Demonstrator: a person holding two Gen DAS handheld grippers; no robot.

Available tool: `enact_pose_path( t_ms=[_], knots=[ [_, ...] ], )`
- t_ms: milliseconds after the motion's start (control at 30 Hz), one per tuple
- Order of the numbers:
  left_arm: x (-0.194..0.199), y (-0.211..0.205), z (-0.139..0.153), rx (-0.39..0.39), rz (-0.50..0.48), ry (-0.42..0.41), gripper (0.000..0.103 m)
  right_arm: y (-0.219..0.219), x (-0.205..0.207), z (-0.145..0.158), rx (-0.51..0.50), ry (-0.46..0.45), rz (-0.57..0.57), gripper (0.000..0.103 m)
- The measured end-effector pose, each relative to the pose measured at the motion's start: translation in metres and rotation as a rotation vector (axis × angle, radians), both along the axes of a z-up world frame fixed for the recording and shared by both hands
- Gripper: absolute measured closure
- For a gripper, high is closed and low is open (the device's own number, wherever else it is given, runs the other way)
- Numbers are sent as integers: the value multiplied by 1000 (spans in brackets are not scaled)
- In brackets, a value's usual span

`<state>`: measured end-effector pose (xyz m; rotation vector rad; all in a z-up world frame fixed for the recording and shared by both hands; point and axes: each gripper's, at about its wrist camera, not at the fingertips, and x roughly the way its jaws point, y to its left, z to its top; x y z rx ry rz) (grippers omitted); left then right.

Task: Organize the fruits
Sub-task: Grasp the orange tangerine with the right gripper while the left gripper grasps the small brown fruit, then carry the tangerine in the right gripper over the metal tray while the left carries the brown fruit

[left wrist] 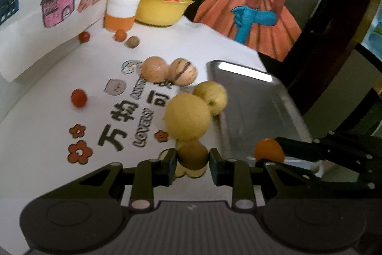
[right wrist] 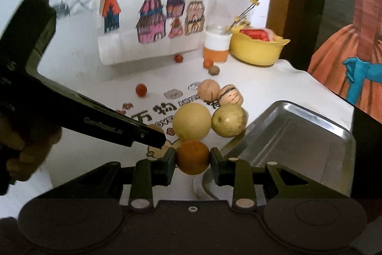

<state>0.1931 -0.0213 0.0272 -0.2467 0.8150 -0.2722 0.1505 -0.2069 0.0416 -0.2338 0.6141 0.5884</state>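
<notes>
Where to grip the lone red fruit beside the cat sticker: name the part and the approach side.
Take the small red fruit across its widest middle, coming straight down from above. It is round, so any finger axis should serve, and it sits alone on the white cloth with bare space all round for the tool's fingers.

Handheld two-finger grippers, matte black, pair.

Left gripper (left wrist: 193,165) and right gripper (right wrist: 193,163): ribbed grey-black body with two round raised discs; angular black linkage arms with triangular cut-outs; silver pivot rivets at joints; dark blue-green rectangular finger pads (right wrist: 169,165). One side arm carries small white lettering, unreadable. A person's hand (right wrist: 22,147), blurred, at the handle.
</notes>
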Motion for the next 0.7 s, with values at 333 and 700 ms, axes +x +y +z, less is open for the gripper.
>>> enact_pose_path(
  t_ms=[333,700],
  knots=[
    [-6,-28,19,-32,-87,-34,71,-53,-41,37,61,-10,-97,70],
    [2,-58,42,-57,-125,-73,71,-94,-57,74,-12,-96,-114,70]
  ],
)
